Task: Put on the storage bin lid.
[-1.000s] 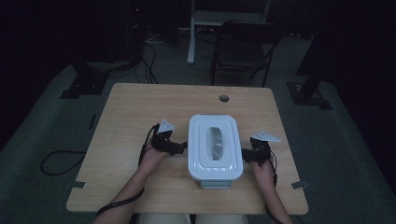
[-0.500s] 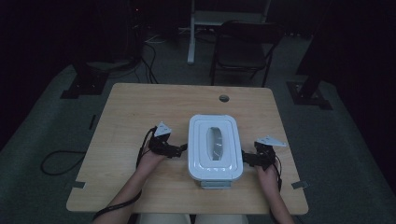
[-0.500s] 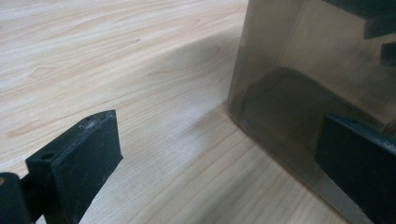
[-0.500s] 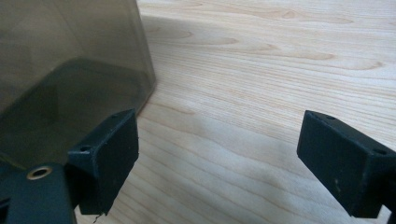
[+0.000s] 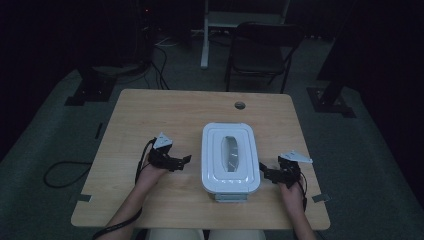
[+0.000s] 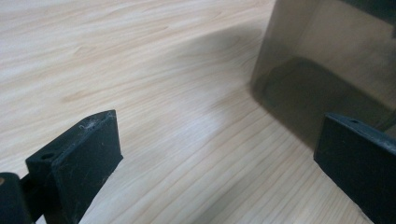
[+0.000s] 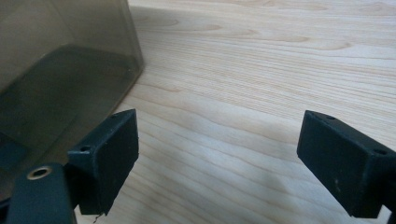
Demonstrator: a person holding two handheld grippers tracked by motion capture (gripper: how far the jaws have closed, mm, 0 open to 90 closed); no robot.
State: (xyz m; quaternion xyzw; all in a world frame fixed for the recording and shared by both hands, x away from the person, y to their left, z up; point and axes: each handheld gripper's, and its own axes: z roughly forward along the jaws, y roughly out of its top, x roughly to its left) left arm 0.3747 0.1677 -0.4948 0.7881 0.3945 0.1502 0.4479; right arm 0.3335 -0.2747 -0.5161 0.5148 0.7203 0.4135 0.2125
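Container [image 5: 230, 159] with white lid sits mid-table [image 5: 165, 115], untouched. Left gripper [image 5: 181, 161] and right gripper [image 5: 265, 173] have drawn back from its sides since a second ago; fingers wide open, empty. Grasp seems released, or not yet made.

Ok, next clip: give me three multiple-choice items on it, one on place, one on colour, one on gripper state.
1. Where does the box sit?
A. between the two grippers
B. on the chair
C. at the table's far left corner

2. What colour is the box's lid?
A. red
B. white
C. black

3. How do the jaws of the left gripper and right gripper stand?
A. both shut on the box
B. one open, one shut
C. both open

Answers: 1 A, a gripper shows on each side of it; 2 B, the high view shows it white; 3 C, bare table shows between each pair.
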